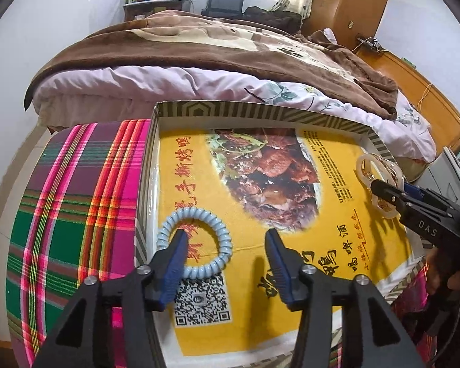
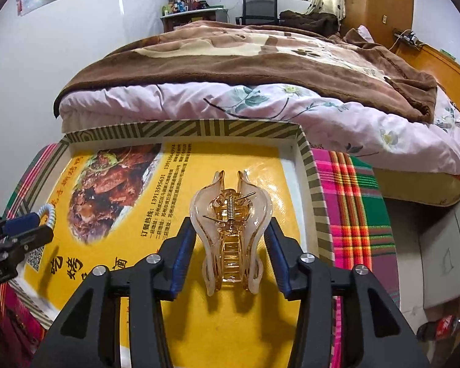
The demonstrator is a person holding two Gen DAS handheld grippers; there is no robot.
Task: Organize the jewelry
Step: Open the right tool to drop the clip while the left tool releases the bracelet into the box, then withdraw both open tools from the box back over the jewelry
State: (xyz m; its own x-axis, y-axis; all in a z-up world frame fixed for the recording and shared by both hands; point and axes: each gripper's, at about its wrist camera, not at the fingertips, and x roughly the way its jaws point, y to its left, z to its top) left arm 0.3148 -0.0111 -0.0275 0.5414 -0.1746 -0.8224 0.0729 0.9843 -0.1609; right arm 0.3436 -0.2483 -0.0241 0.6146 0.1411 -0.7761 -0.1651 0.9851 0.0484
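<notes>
- The left gripper [image 1: 227, 236] has its jaws spread apart; its left fingertip sits inside the loop of the grey-blue coil hair tie [image 1: 194, 242], which lies on the yellow sheet in the box [image 1: 230, 111].
- The right gripper [image 2: 230, 230] is closed against the amber hair claw clip [image 2: 230, 230], which stands between its blue pads [image 2: 181, 254], touching both.
- A bed [image 2: 260, 104] lies beyond the box, ahead of both grippers.

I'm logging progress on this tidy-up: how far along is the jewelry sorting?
Both pieces already lie inside the box lid. In hand: the right gripper has its fingers on either side of the amber hair claw, seemingly touching it. The left gripper is open at the blue coil hair tie, one finger inside its loop. Left: no final spot is visible.
</notes>
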